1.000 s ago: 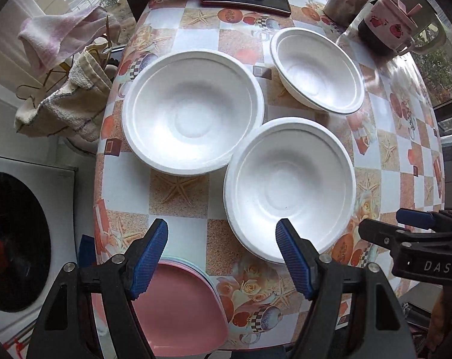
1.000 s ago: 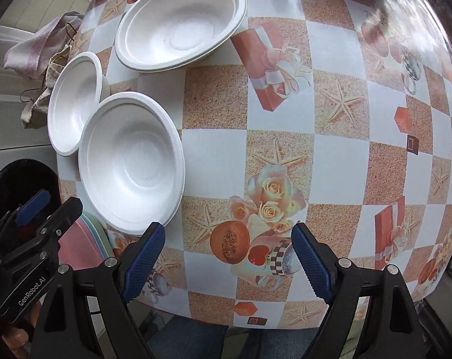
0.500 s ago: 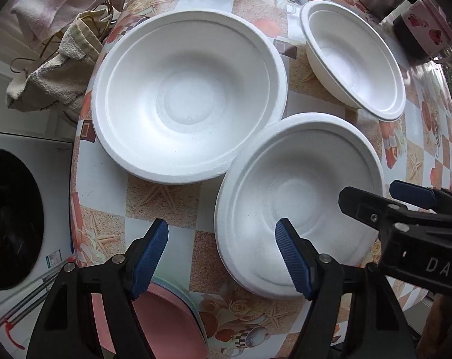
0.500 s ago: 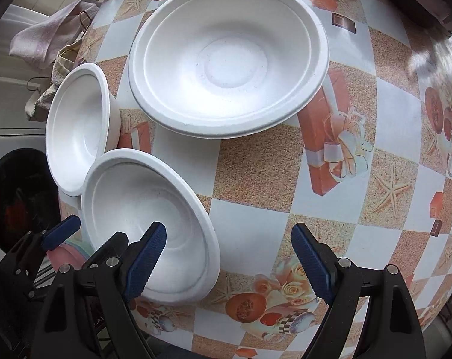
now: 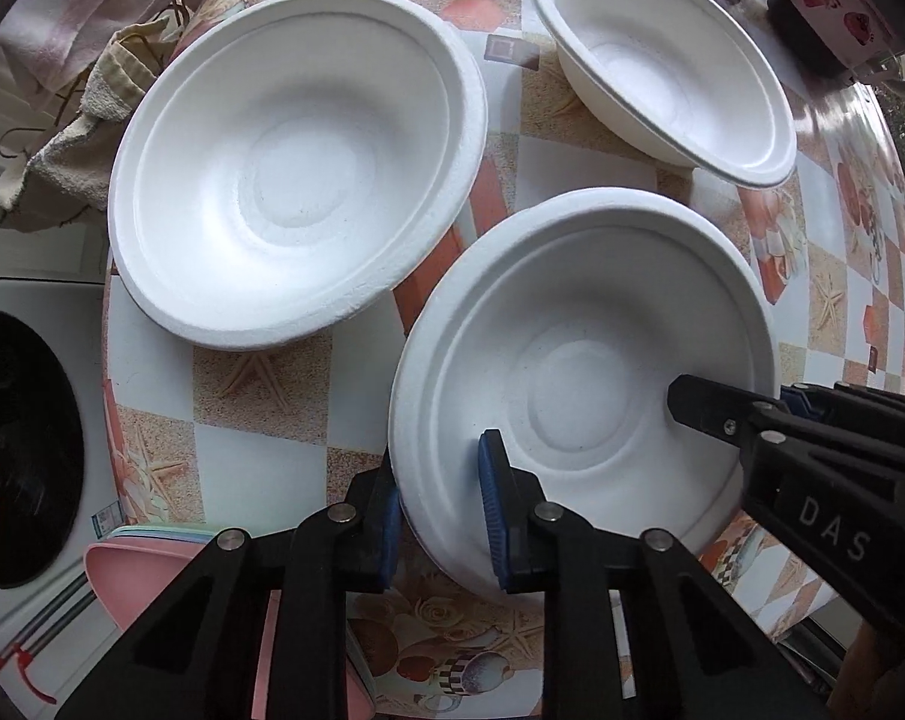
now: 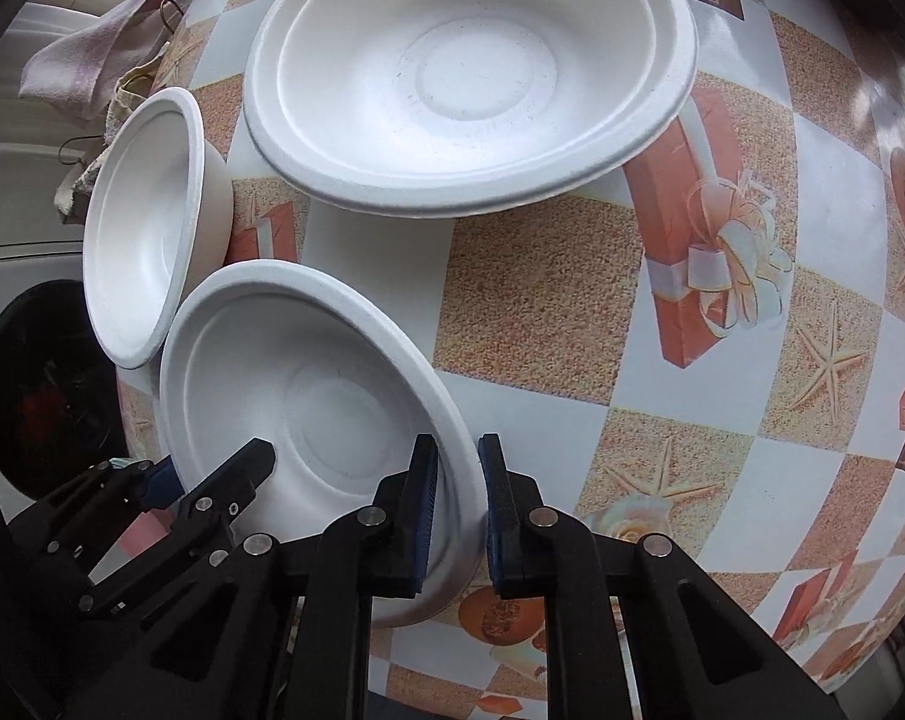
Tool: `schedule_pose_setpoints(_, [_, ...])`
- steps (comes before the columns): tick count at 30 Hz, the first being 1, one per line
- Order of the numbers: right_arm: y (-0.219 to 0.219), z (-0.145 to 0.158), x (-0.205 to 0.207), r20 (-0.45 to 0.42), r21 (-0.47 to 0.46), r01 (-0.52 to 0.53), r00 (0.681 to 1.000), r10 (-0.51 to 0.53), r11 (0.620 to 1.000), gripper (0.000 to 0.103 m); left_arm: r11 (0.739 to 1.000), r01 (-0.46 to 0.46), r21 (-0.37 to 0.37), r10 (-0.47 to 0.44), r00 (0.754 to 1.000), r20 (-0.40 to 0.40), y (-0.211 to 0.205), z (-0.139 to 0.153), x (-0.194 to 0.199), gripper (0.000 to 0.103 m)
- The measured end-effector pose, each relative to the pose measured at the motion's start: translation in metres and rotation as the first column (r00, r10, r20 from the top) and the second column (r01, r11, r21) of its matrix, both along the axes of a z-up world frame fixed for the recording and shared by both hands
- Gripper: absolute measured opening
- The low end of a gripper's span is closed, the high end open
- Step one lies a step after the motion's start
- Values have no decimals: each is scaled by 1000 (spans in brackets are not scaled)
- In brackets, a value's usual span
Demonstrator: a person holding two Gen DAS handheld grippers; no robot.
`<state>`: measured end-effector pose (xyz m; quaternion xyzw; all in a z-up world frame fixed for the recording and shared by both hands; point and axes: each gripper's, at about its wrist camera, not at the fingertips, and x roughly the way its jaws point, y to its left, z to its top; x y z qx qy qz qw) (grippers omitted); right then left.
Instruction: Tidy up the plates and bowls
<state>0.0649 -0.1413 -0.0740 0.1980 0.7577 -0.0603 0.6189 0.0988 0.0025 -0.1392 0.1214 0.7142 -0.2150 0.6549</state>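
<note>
Near bowl [image 5: 578,372], just beside the big plate [image 5: 296,180]: left view, my left gripper [image 5: 437,516] pinches its rim for a lift. Right view, my right gripper [image 6: 458,510], jaws closing, clamps the bowl's [image 6: 308,396] opposite rim, keeping it level.

You have three white foam bowls on the patterned tablecloth. The near wide shallow bowl [image 5: 584,360] sits upright at the table's near edge, rim pinched on two sides. A second wide shallow bowl [image 5: 296,162] lies far-left, a smaller deeper bowl [image 5: 662,60] far-right.
</note>
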Motion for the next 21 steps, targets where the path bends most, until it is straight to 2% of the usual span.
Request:
schedule_pose_setpoints(5, [-7,-2,-22,-23,1,38,999,-38,999,17,993,118,4,-118,993,22,-31,9,-29,25])
schedule_pose_setpoints(10, [-30,-8,-57,-40,-15,107,993,-107,994,17,971,239,-5,-239,971,25,-65,15,-64,25])
schedule_pose_setpoints(16, [-52,-13,-103,-64,-43,216,974,-218,975,18,915,402,-21,-401,915,31,-108,24,-112,25])
schedule_pose_setpoints(21, [-71,-11,-138,-73,-71,298,950,-303,952,18,871,490,-39,-489,871,37,-136,33,-140,25])
